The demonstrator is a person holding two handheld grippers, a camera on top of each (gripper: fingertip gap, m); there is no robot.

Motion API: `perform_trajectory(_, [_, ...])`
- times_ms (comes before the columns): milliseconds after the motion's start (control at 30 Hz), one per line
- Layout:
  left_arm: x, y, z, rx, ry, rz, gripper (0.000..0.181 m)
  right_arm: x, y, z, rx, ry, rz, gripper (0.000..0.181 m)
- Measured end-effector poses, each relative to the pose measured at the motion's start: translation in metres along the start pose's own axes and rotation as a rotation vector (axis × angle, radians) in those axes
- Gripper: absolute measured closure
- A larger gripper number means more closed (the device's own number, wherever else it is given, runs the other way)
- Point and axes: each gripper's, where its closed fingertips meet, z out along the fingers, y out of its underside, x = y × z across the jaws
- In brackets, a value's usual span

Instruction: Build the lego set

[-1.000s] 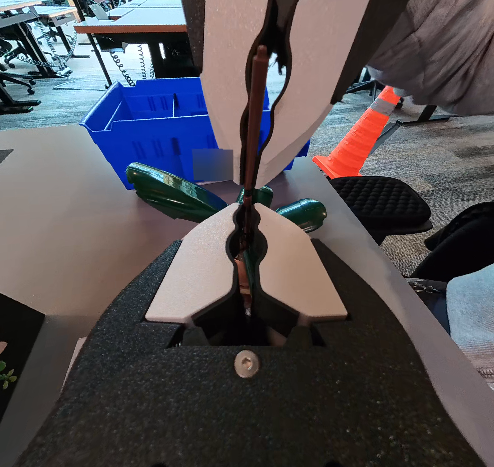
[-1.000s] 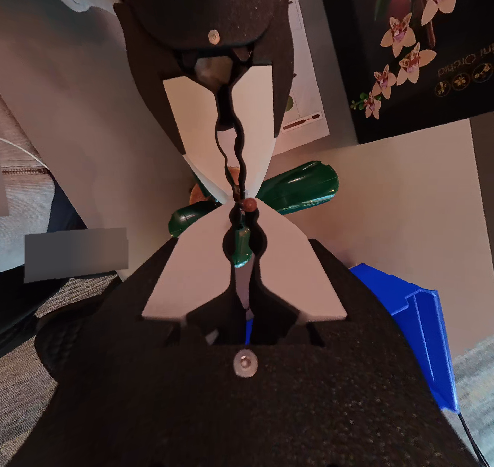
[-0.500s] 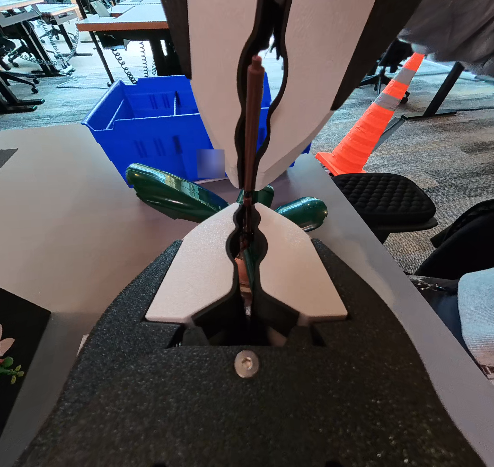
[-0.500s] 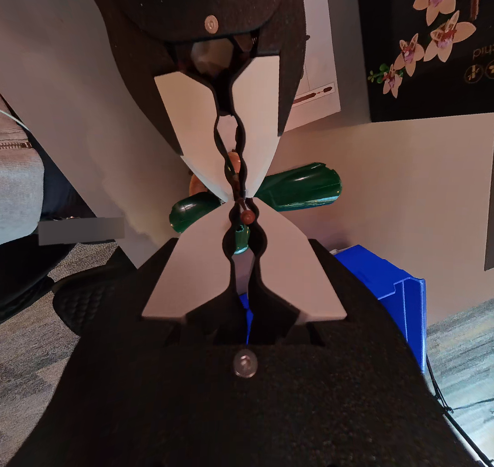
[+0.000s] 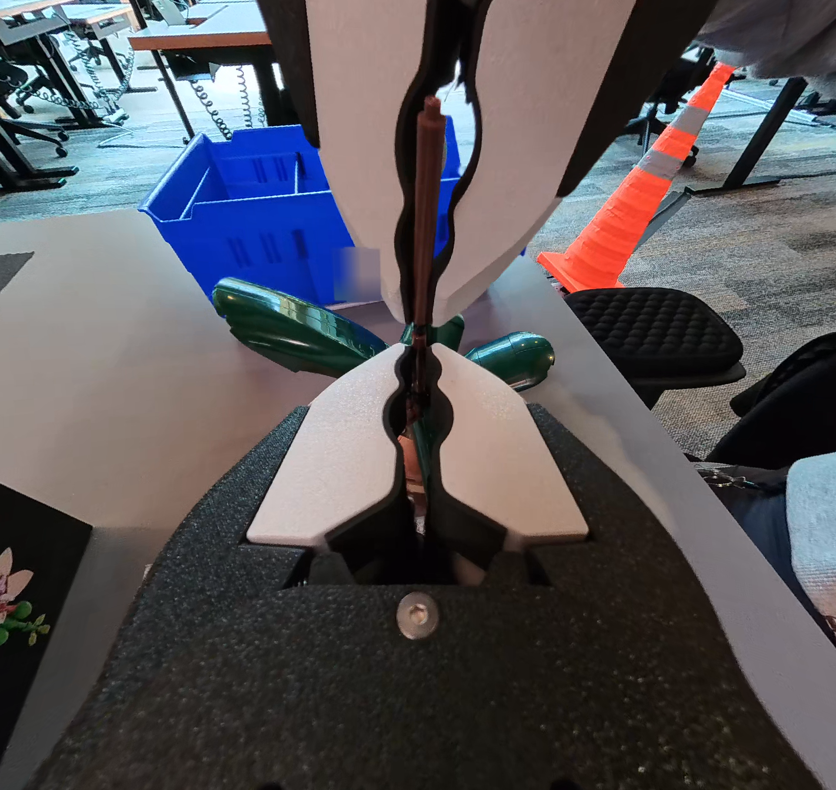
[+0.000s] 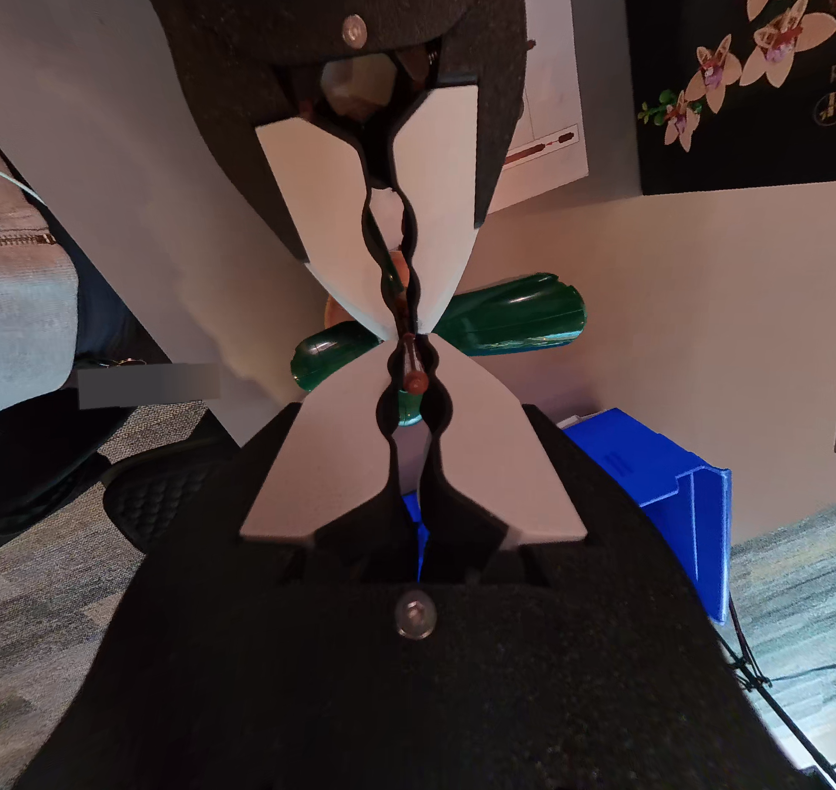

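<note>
Left wrist view: at frame centre, stem [image 5: 425, 207], thin, brown, upright, running from mid-frame up to a narrowed tip in the upper middle. Pinched at its lower end by left gripper [image 5: 418, 354], white fingers pressed together around it, tips just above the base of the plant. Clamped again right above that by right gripper [image 5: 418, 314], reaching down from the top edge, tips closed on the rod, upper length standing free in the wavy gap between the pads. Tips of the two grippers almost touching.

Behind and below the tips, glossy green leaves [image 5: 294, 329] spread left and right, low over grey table [image 5: 113, 361]. Whether touching the tabletop, cannot tell. Farther back, upper left of centre, blue bin [image 5: 253, 225] with dividers, on the table's far edge. At right, off the table, orange cone [image 5: 633, 207] with grey bands, and below it a black armrest [image 5: 651, 334].

Right wrist view: same clamp seen from above, rod end showing as a small brown knob between the near fingers. Upper right, black box [image 6: 746, 90] printed with pale orchid blooms and some pale lettering cut off by the frame edge. Left of it, white page [image 6: 552, 135] with a drawing of a brown rod; no legible text.
</note>
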Motion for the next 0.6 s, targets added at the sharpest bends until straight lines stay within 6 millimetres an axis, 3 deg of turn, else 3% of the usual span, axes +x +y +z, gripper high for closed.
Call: perform_trajectory(600, [0.001,0.0002,-0.0005,-0.014,0.001,0.005,0.177,-0.0021,-0.0013,0.0056,-0.05,-0.029,-0.03,0.176])
